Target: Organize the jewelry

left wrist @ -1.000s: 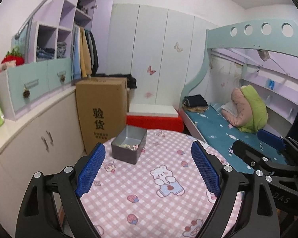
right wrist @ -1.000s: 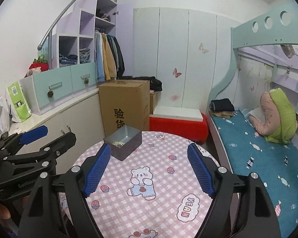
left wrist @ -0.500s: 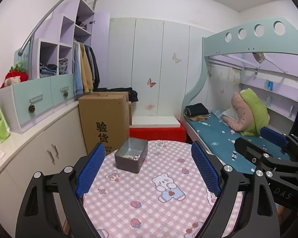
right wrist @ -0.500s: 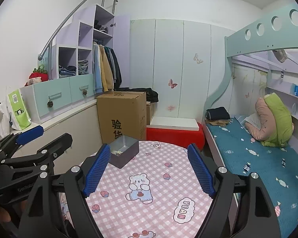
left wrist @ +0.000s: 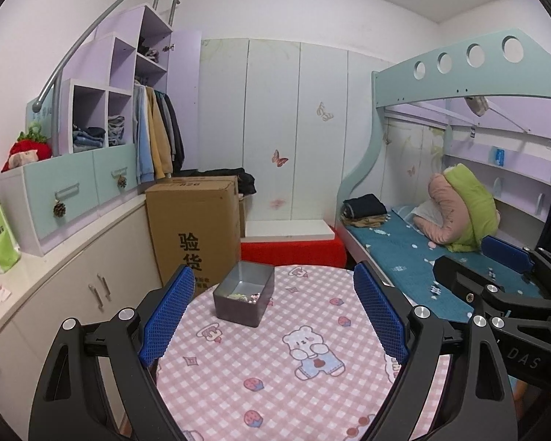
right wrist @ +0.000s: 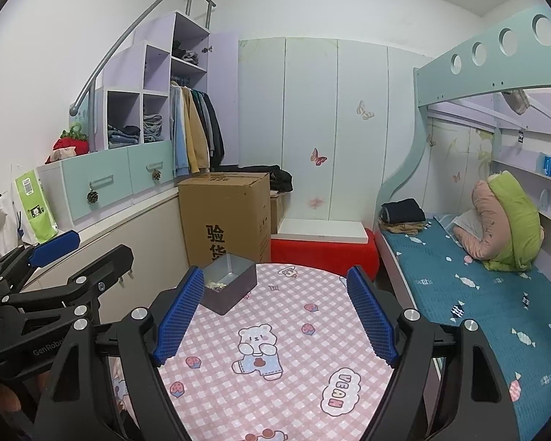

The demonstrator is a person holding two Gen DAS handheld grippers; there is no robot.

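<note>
1. Left wrist view: the left gripper (left wrist: pixel 273 321) was spread wide, its blue ribbed pads well apart and holding nothing. The grey tray (left wrist: pixel 244 293) lay ahead of it, between the two finger lines and a little nearer the left-hand finger, on the far part of the round table (left wrist: pixel 275 378). The tray was a small, squarish, thin-walled box that looked like dull metal, open on top, turned so one corner pointed roughly toward the tongs; it had no clear long axis. A small heap of pale jewelry (left wrist: pixel 243 296) sat on its floor. The table cover was soft pink gingham printed with bears and strawberries. The right gripper (left wrist: pixel 496 268) showed off to the right, also open and empty.

2. Right wrist view: the right gripper (right wrist: pixel 275 316) was likewise wide open with nothing between its pads. The tray (right wrist: pixel 228 286) lay ahead and to the left, just past the left-hand pad and partly hidden by it. The left gripper (right wrist: pixel 84 257) hung further left, off the table edge.

3. Judging by this, the left gripper sat more squarely behind the tray and appeared better placed for a straight reach forward and down.
</note>
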